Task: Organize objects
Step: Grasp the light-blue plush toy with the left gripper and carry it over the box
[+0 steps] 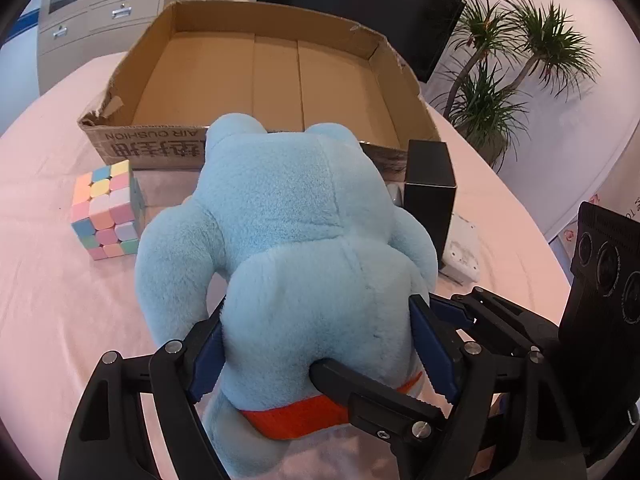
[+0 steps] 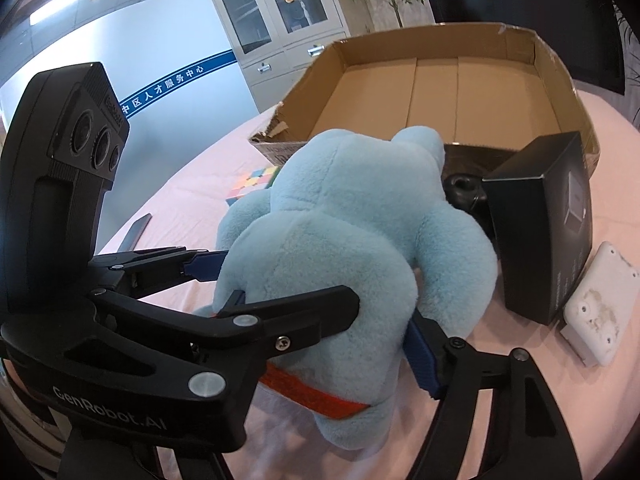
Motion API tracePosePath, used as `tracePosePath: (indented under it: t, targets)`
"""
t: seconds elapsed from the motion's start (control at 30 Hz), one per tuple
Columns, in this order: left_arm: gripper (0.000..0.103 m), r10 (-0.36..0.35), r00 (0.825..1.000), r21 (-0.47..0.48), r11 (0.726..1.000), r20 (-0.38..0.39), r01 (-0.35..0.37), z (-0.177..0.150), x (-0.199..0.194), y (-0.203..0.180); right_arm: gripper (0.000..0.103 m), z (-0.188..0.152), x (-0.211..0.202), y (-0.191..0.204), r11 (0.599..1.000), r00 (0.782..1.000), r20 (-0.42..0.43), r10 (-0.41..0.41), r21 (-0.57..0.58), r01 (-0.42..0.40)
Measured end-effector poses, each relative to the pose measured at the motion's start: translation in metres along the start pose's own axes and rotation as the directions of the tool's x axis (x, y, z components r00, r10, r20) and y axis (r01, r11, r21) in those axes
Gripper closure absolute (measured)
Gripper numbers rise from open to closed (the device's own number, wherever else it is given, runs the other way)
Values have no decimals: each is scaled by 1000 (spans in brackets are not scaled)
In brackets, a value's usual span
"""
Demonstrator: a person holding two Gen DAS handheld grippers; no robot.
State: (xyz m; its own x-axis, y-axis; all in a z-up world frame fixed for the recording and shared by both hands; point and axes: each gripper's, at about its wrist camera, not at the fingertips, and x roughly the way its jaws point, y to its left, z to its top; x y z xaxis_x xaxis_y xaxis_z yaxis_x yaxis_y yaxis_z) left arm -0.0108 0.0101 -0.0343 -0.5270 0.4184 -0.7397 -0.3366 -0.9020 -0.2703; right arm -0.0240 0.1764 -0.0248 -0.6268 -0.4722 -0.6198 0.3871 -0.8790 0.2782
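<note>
Both my left gripper (image 1: 316, 344) and right gripper (image 2: 324, 312) squeeze the blue plush toy (image 1: 296, 240) low on its body, just before the empty cardboard box (image 1: 276, 76), so nothing is packed yet; cube (image 1: 107, 210) and black box (image 1: 430, 196) wait outside.

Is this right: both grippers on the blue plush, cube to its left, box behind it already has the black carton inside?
Not quite. The black carton stands on the table in front of the box, outside it; the left wrist view shows the box empty. The rest holds: left gripper and right gripper clamp the plush, cube to its left.
</note>
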Motion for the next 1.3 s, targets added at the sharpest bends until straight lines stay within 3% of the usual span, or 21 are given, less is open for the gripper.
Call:
tracePosePath:
  t: [0.5,1.3]
  targets:
    - [21,22,995,47,999,99,-27,12,-43,-18,31,15,-28,25,998,996,88,-17,-64,23]
    - [21,-5,983,60,998,182,-6,102,-50,-19,30,90,-19,8,991,982,182,-55,-106,76]
